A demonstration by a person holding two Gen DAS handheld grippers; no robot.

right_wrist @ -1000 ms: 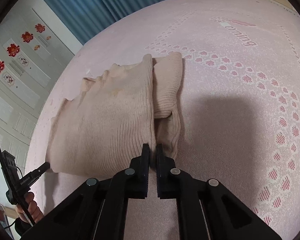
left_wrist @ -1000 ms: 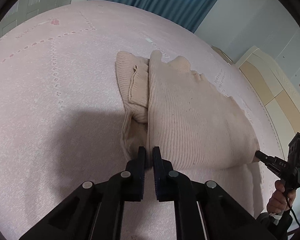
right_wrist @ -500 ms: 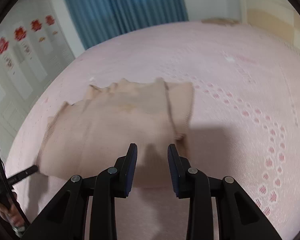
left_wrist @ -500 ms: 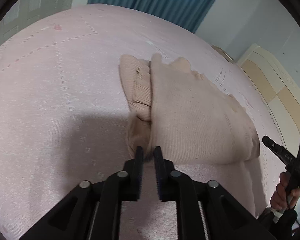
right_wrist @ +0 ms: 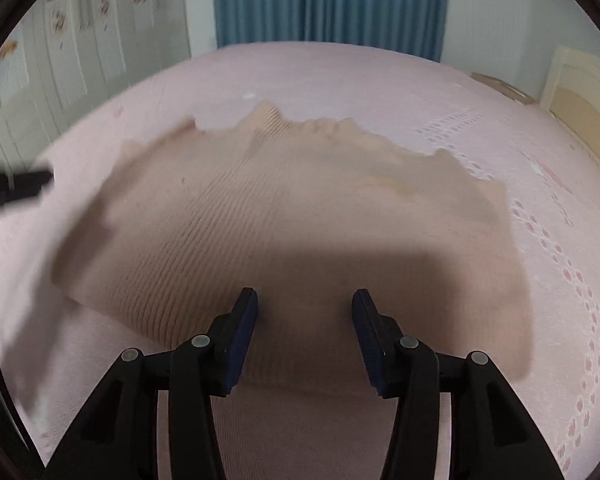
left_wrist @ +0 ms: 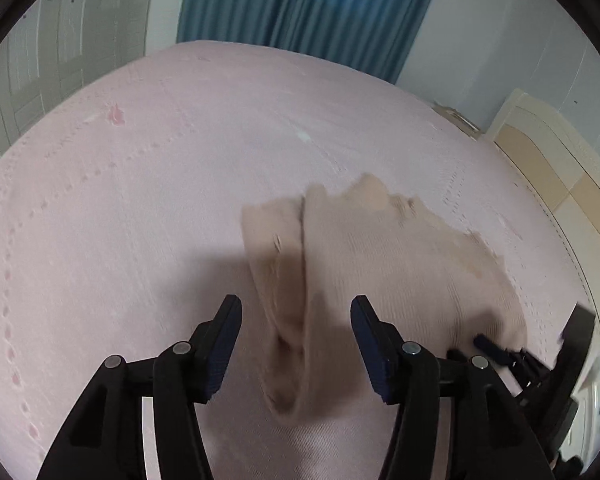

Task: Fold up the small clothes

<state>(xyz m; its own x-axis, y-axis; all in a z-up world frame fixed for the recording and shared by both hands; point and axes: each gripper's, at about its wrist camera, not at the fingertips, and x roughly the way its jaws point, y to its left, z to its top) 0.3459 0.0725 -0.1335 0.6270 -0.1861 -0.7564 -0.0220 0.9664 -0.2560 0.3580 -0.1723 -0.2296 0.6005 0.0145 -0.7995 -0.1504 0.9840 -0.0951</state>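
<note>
A beige ribbed knit sweater [left_wrist: 384, 276] lies folded on the pink bedspread [left_wrist: 120, 216], a sleeve doubled along its left side. My left gripper [left_wrist: 296, 324] is open and empty, raised just before the sweater's near left corner. In the right wrist view the sweater [right_wrist: 284, 232] fills the middle. My right gripper [right_wrist: 305, 312] is open and empty above its near edge. The right gripper's tip also shows in the left wrist view [left_wrist: 496, 350], at the sweater's right corner. The left gripper's tip shows in the right wrist view [right_wrist: 20, 184], at the far left.
The bed is wide, with patterned dotted borders [right_wrist: 572, 276]. A blue curtain [left_wrist: 300, 12] hangs behind it. A cream headboard [left_wrist: 560, 184] stands at the right and white wardrobe doors [right_wrist: 80, 40] at the left.
Both grippers opened, let go of the sweater's near edge and drew back and up. The sweater now lies flat on the bed.
</note>
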